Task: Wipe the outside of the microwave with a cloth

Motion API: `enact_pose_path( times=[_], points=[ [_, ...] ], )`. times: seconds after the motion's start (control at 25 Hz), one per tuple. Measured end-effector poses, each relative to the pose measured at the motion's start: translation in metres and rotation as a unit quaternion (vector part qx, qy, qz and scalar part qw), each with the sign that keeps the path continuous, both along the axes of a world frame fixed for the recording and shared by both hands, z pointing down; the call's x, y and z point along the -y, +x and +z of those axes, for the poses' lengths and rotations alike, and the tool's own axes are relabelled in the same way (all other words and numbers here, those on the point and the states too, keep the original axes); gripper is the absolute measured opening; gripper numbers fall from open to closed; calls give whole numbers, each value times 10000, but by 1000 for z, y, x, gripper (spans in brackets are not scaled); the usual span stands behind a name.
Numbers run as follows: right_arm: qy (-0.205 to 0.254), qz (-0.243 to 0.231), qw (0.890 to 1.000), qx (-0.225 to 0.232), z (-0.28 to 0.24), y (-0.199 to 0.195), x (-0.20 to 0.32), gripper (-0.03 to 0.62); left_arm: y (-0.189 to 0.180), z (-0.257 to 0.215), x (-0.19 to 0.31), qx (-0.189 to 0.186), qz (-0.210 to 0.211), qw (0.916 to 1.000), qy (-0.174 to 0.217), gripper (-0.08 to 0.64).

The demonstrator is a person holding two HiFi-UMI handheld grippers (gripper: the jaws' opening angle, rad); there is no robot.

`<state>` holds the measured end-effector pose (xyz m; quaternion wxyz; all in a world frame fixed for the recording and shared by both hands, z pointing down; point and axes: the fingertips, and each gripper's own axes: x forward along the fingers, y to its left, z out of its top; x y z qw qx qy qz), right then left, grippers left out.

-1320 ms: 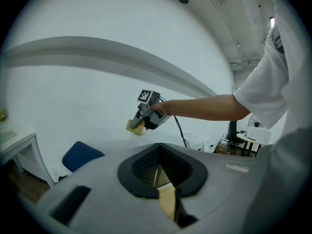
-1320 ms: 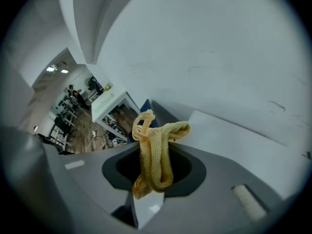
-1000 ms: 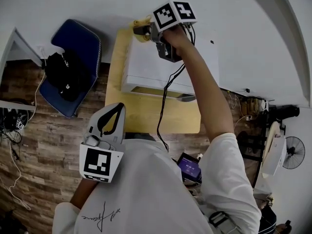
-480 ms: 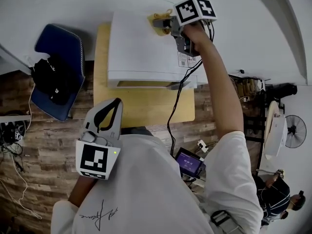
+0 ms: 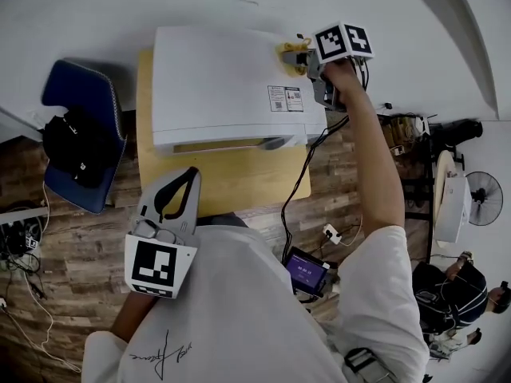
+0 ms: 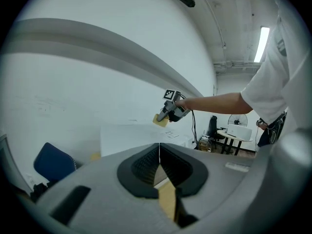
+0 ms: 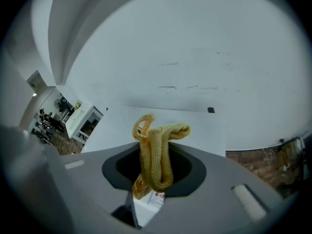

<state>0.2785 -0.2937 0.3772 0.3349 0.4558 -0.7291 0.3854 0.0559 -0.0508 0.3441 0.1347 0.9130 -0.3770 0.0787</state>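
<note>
The white microwave [image 5: 223, 86] stands on a small wooden table [image 5: 239, 183] against the wall. My right gripper [image 5: 297, 54] is shut on a yellow cloth [image 5: 291, 51] and holds it at the back right of the microwave's top; the folded cloth [image 7: 156, 155] sticks out between its jaws over the white top [image 7: 190, 126]. My left gripper [image 5: 180, 194] is held back close to my chest, jaws closed with nothing between them. From it I see the microwave [image 6: 136, 133] and the cloth [image 6: 160, 120] far ahead.
A blue chair [image 5: 76, 134] with a black bag on it stands left of the table. A cable [image 5: 307, 166] hangs from the right gripper. Right of the table are a fan [image 5: 483, 198], cluttered furniture and a person [image 5: 451, 302]. A white wall lies behind the microwave.
The right gripper has carried the cloth rightward along the back of the microwave's top, toward its right rear corner. The left gripper has stayed at my chest.
</note>
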Motion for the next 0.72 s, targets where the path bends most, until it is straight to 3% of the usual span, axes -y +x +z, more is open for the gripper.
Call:
enact_pose_path(
  times=[0.32,0.48,0.72],
  points=[
    [-85,507,9970,-578,12,83,1,119,19,0,16,-9,135,9999,-53,-5],
    [-117,682,9918,-1078,17,118,3,118,22,2,21,12,154,9998,-93,-5],
    [-278,630,9861,-1512,32,132,-1,118,21,5,27,-2,126,9998,-123,-5]
  ],
)
